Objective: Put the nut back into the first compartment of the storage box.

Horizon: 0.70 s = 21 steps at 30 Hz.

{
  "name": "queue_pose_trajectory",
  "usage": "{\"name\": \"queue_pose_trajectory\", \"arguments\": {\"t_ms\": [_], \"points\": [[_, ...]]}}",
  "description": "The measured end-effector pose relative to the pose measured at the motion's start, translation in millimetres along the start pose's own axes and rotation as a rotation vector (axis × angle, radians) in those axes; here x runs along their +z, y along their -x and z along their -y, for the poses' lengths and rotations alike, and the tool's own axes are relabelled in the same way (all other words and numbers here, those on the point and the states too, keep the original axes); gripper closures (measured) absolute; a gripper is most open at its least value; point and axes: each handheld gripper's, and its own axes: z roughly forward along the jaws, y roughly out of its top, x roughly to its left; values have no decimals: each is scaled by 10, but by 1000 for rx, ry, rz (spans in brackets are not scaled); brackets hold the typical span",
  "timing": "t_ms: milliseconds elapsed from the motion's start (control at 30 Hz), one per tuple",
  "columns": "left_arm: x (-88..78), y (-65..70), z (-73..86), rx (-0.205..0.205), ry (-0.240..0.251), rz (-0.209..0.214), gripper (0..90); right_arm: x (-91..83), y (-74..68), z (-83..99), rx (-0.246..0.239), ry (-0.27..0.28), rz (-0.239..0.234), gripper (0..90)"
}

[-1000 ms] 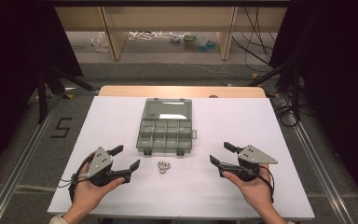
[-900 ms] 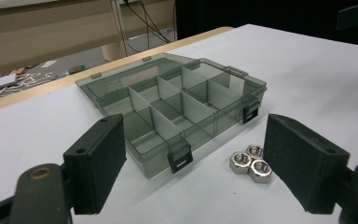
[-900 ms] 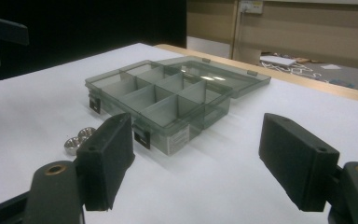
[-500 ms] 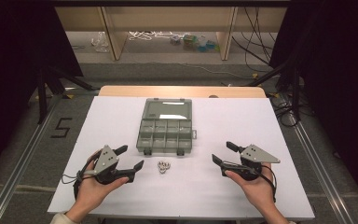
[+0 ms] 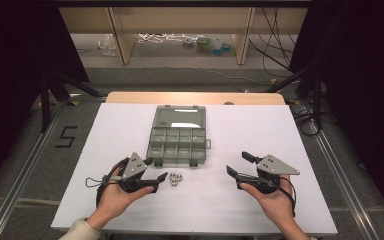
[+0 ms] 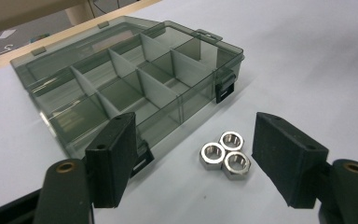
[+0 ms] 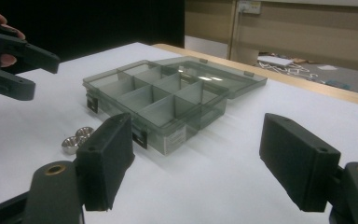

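Left gripper (image 5: 156, 169) low over white table (image 5: 305, 150), jaws wide but just been closing, nothing yet between; three steel hex nuts (image 6: 224, 154) clustered at one o'clock, apparently untouched. Smoky compartment box (image 5: 176, 145) open beyond, presumably awaiting them. Right gripper (image 5: 239, 166) open, empty.

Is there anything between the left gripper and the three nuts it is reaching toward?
Nothing visible. The left gripper, whose jaws have just been closing a little, points straight at the hex nuts on bare white table; the open organizer box sits beyond them.
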Motion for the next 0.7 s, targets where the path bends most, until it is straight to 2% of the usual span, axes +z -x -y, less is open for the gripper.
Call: {"name": "queue_pose_trajectory", "arguments": {"t_ms": [33,67,100,167,200,267,300,433,467,500,533,667,700], "points": [[36,17,-6,-9,-6,2,312,8,-5,6,13,4,-16,266],[82,19,-17,4,-14,9,316,14,6,7,-2,16,-9,266],[109,28,-19,-1,-21,7,325,10,-4,9,16,4,-16,266],[179,31,-20,11,-49,14,333,9,-2,8,14,5,-14,266],[222,49,-16,-5,-52,14,337,10,0,7,8,8,-15,266],[277,47,-14,17,-81,20,345,11,-5,6,14,6,-21,267],[314,67,-9,-2,-77,25,350,14,-6,7,14,10,-20,267],[392,66,-6,15,-121,22,378,29,-15,13,13,16,-23,267],[415,66,-1,13,-117,28,382,30,-17,13,14,14,-25,267],[431,64,0,10,-123,31,385,6,-15,5,4,-13,-13,267],[445,57,-1,10,-139,29,386,3,-16,4,2,-17,-14,268],[493,31,22,-6,-154,38,402,14,-21,6,2,-5,-17,268],[500,29,26,-2,-154,25,408,14,-22,5,2,-6,-18,269]]}}
